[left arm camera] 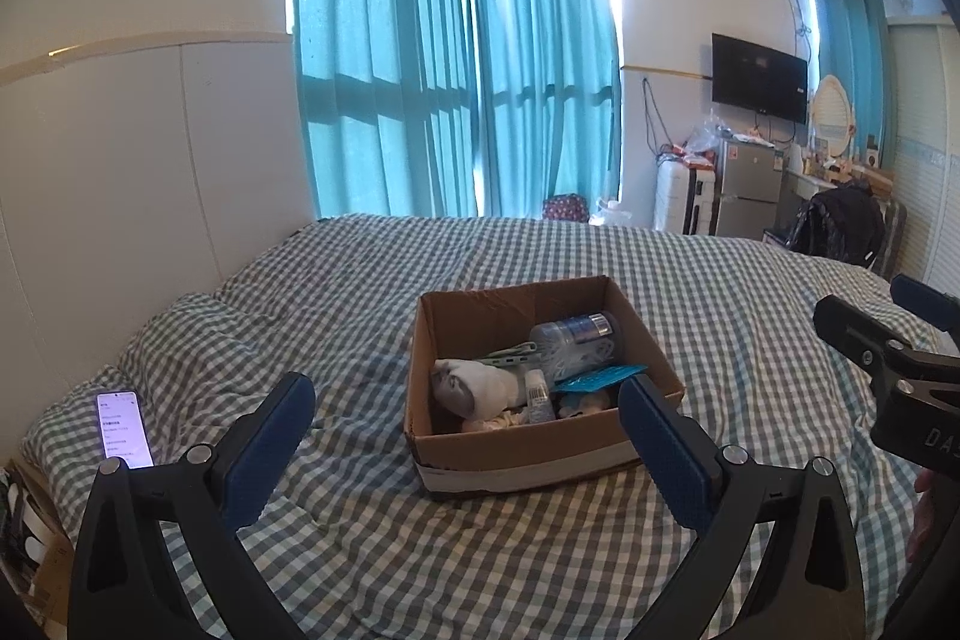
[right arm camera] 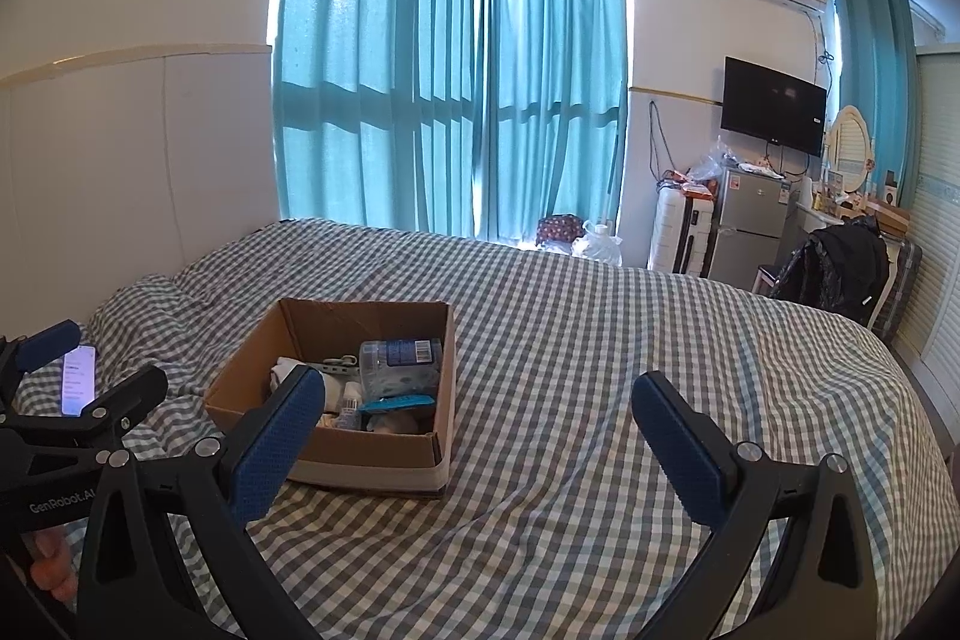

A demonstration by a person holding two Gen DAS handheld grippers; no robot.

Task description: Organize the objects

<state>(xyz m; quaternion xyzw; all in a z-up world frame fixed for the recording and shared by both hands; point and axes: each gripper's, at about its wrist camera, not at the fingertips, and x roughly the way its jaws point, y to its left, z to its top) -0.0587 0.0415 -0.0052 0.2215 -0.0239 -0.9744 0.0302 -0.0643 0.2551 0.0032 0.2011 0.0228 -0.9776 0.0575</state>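
Note:
An open cardboard box (left arm camera: 516,466) (right arm camera: 252,376) sits on the checked bed. Inside lie a rolled white-grey sock (left arm camera: 474,385), a clear bottle with a blue label (left arm camera: 579,337) (right arm camera: 399,358), a small white tube (left arm camera: 537,394), a flat blue packet (left arm camera: 600,377) (right arm camera: 396,404) and a pale green clip (left arm camera: 510,357). My left gripper (left arm camera: 468,403) hovers open just in front of the box, fingers either side of it. Open and holding nothing, my right gripper (right arm camera: 480,400) hangs over bare bedding to the right of the box; its left pad (right arm camera: 282,442) overlaps the box's near corner.
A lit phone (left arm camera: 123,430) (right arm camera: 80,379) lies on the pillow at the left. The checked bedcover (right arm camera: 600,340) spreads wide to the right of the box. Teal curtains, a fridge (right arm camera: 750,226), a wall TV and a chair with a black jacket stand beyond the bed.

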